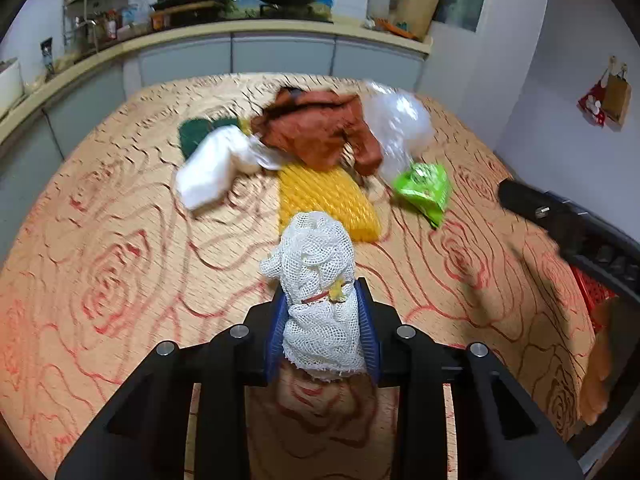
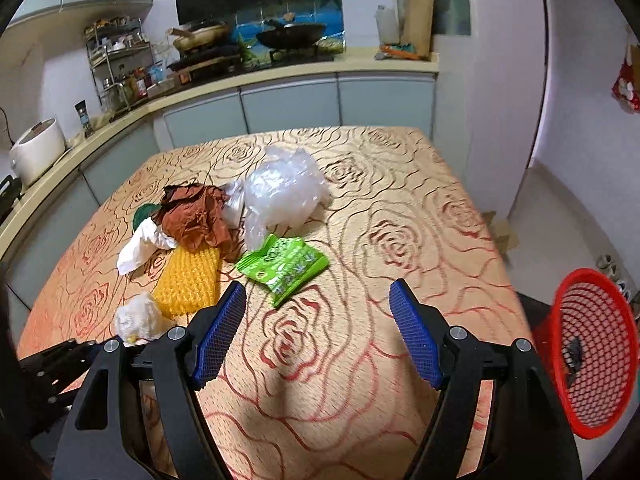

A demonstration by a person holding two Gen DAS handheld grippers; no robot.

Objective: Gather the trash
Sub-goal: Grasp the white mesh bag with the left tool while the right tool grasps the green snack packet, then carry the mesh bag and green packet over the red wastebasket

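White foam netting (image 1: 318,292), long axis pointing forward, pinched by left fingers (image 1: 276,332); right fingers (image 2: 218,336) spread.

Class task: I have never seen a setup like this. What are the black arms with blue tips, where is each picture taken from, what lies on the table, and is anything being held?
No robot here: a person holds a two-finger gripper in each hand, each carrying a forward-looking fisheye camera.

The left wrist view shows the left gripper shut on a white mesh wad. The right wrist view shows the right gripper open and holding nothing.

On the rose-patterned table lie a green snack packet, a yellow foam net, a brown crumpled wrapper, a clear plastic bag and white paper. A red basket sits past the table's right edge.
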